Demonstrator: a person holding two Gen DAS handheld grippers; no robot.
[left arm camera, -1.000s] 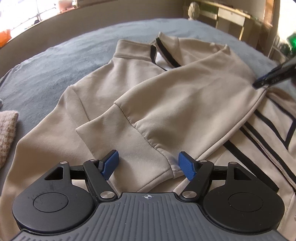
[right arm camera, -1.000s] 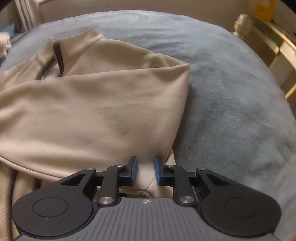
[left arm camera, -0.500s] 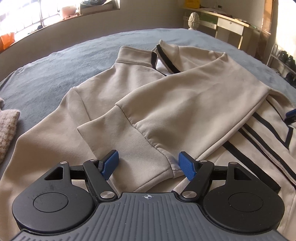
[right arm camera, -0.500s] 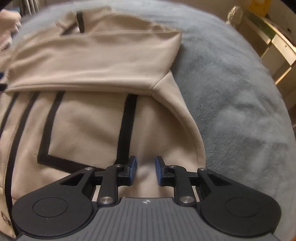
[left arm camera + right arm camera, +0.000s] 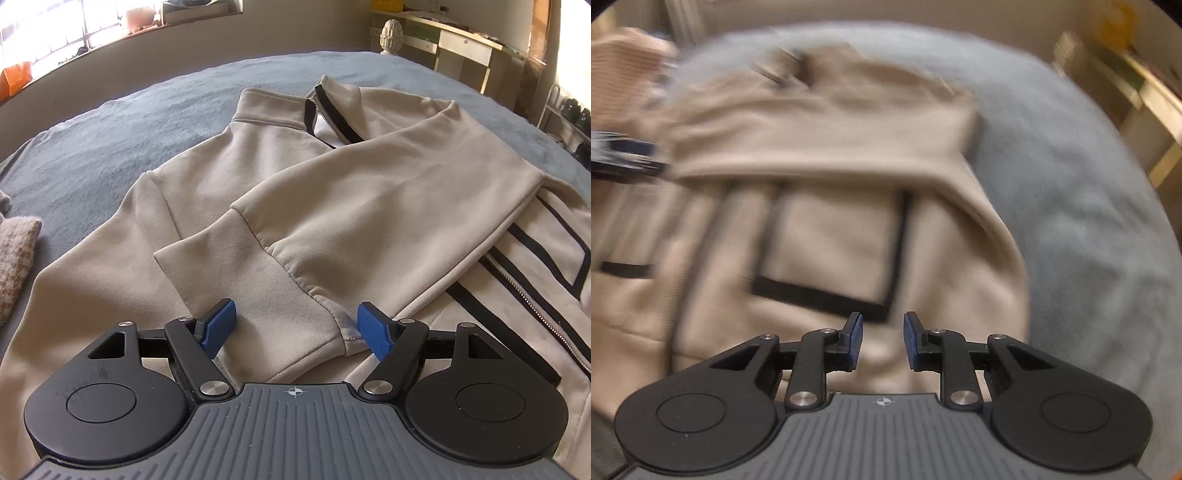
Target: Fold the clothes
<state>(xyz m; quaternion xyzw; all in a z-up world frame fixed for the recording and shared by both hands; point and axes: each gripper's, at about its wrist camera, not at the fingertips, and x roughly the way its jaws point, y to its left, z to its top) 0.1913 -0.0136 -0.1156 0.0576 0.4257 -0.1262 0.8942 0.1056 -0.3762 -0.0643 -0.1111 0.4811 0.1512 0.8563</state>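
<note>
A beige zip jacket (image 5: 295,177) with black stripes lies face up on the bed. Its sleeve (image 5: 388,199) is folded across the chest. The ribbed cuff (image 5: 266,295) lies between the wide-apart fingers of my left gripper (image 5: 297,325), which is open; the pads do not press on the cloth. The right wrist view is blurred. There my right gripper (image 5: 882,336) hovers over the lower front of the jacket (image 5: 831,240), near its black pocket outline. It is open by a narrow gap, with nothing between the pads. The left gripper (image 5: 628,155) shows at that view's left edge.
A grey-blue blanket (image 5: 92,155) covers the bed (image 5: 1071,184). A pinkish knit garment (image 5: 14,258) lies at the left edge. A wooden desk (image 5: 461,40) and a white bedpost finial (image 5: 389,31) stand beyond the bed; a shoe rack (image 5: 569,118) is at the right.
My right gripper has pulled back from the folded sleeve's edge down over the jacket front, leaving the left wrist view; its gap widened a little. The left gripper and the cuff stayed put.
</note>
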